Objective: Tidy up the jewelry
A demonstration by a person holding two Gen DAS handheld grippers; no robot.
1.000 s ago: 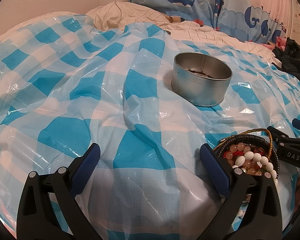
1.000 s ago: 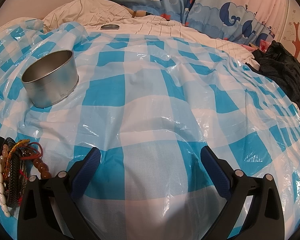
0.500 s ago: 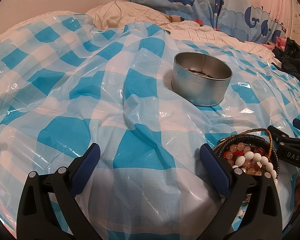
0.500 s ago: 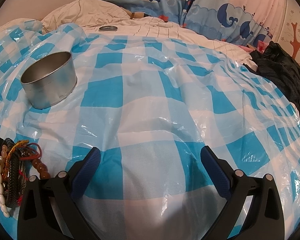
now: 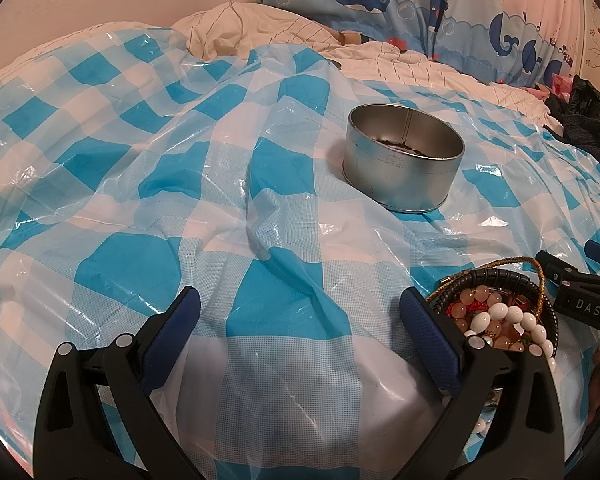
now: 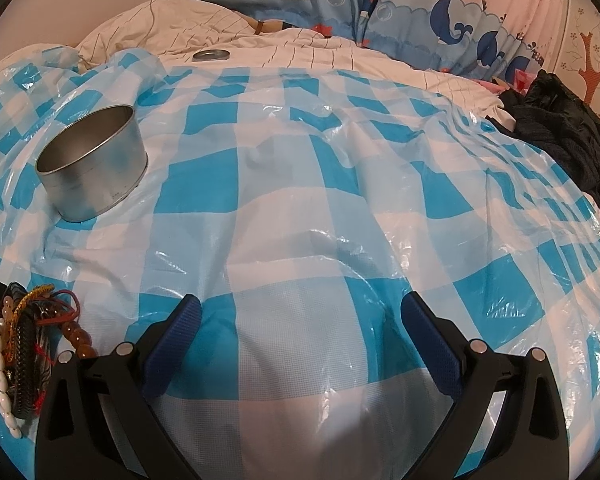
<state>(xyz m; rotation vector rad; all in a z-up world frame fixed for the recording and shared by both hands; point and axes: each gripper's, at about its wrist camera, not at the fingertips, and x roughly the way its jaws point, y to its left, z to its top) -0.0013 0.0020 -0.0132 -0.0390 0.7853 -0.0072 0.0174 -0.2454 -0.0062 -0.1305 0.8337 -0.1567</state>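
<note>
left gripper [image 5: 300, 320]: fingers spread, nothing held | right gripper [image 6: 300, 320]: fingers spread, nothing held | jewelry pile [image 5: 496, 312] heaped on bed near front edge, between grippers | tin [image 5: 404, 162] set farther back, open-topped, judged the receptacle

A blue-and-white checked plastic sheet [image 5: 148, 184] is showing beneath a silver tin [image 5: 404, 160]; white, amber, black and gold bracelets [image 5: 500, 312] are glinting.

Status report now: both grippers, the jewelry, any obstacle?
Left gripper open, right gripper open. Jewelry pile on checkered sheet, untouched. Tin open, path clear.
</note>
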